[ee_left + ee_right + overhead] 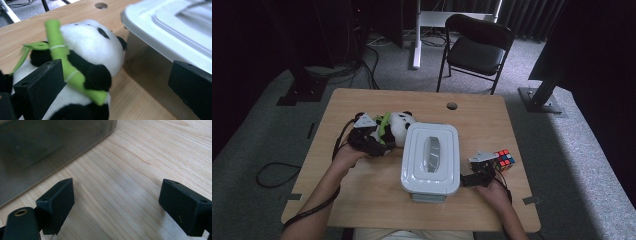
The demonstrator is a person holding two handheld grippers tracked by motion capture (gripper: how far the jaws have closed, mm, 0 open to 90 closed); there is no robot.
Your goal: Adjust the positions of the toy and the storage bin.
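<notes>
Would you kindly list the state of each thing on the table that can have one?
Storage box: lid on, closed.
Panda plush: lying on the table against the box, not gripped.
Puzzle cube: scrambled, resting on the table.
Left tongs: open beside the panda.
Right tongs: open over bare tabletop.

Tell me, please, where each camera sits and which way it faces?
High view: above the person's side, looking down on the table; both forearms enter below.
Left gripper view: along its open jaws at the panda beside the lidded bin.
Right gripper view: along its open jaws at tabletop.
Shared: the bin wall.
</notes>
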